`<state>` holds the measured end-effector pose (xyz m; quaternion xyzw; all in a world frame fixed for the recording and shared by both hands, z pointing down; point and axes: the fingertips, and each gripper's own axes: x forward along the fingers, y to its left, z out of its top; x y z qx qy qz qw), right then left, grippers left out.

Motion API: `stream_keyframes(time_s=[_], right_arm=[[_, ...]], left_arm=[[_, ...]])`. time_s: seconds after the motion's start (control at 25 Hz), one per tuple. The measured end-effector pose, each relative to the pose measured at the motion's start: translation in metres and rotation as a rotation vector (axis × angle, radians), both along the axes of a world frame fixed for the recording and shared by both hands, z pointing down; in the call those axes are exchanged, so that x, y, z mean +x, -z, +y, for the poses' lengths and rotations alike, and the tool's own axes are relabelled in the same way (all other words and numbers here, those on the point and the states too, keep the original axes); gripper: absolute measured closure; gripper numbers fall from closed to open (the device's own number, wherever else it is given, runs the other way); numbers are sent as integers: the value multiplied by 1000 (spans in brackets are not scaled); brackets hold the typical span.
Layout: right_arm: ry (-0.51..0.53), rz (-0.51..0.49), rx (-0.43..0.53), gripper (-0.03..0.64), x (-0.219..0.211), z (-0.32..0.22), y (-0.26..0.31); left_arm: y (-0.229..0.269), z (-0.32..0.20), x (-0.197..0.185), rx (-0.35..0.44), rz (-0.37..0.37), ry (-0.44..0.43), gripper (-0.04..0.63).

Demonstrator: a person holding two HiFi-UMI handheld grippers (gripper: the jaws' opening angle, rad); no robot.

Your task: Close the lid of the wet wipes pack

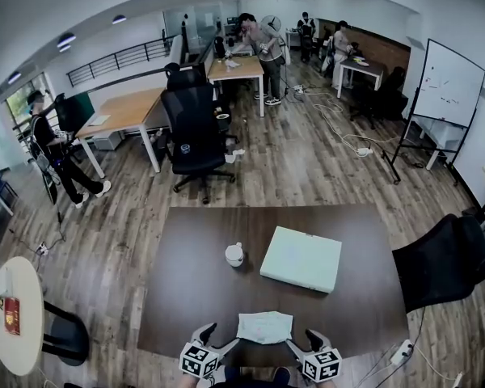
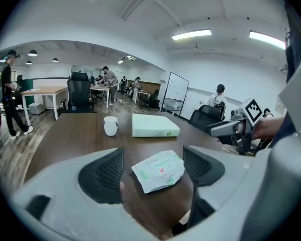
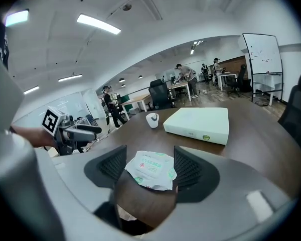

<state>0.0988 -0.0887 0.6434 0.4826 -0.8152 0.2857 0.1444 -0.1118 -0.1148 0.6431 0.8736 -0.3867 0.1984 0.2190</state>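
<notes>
The wet wipes pack (image 1: 264,327) is a white soft pack with green print, lying flat near the front edge of the dark brown table (image 1: 186,297). Its top flap looks flat against the pack. My left gripper (image 1: 214,339) hangs just left of it and my right gripper (image 1: 305,343) just right of it, both raised off the table and angled inward. In the left gripper view the pack (image 2: 159,170) shows below and beyond the open gripper (image 2: 153,152), untouched. The right gripper view shows the same: the pack (image 3: 151,170) lies past the open gripper (image 3: 149,154), nothing between the pads.
A white cup (image 1: 234,255) and a pale green flat box (image 1: 301,258) stand mid-table beyond the pack. A black office chair (image 1: 449,261) sits at the table's right side, another (image 1: 196,132) beyond the far edge. A round white table (image 1: 16,314) is at the left.
</notes>
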Motion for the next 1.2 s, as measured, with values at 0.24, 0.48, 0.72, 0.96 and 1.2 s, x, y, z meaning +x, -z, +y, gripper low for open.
stream_keyframes(time_s=[0.24, 0.48, 0.72, 0.96, 1.2], right_arm=[[-2, -9, -4, 265, 5, 9, 3], [-20, 13, 11, 264, 9, 14, 10], [-14, 33, 20, 264, 10, 19, 14], [-24, 29, 19, 264, 9, 20, 11], [-28, 29, 25, 264, 9, 19, 11]], left_arm=[[9, 14, -11, 14, 3, 34, 215], [14, 24, -15, 7, 2, 38, 206], [14, 26, -17, 8, -9, 20, 197], [15, 24, -17, 10, -2, 8, 197], [12, 28, -11, -3, 22, -6, 190]])
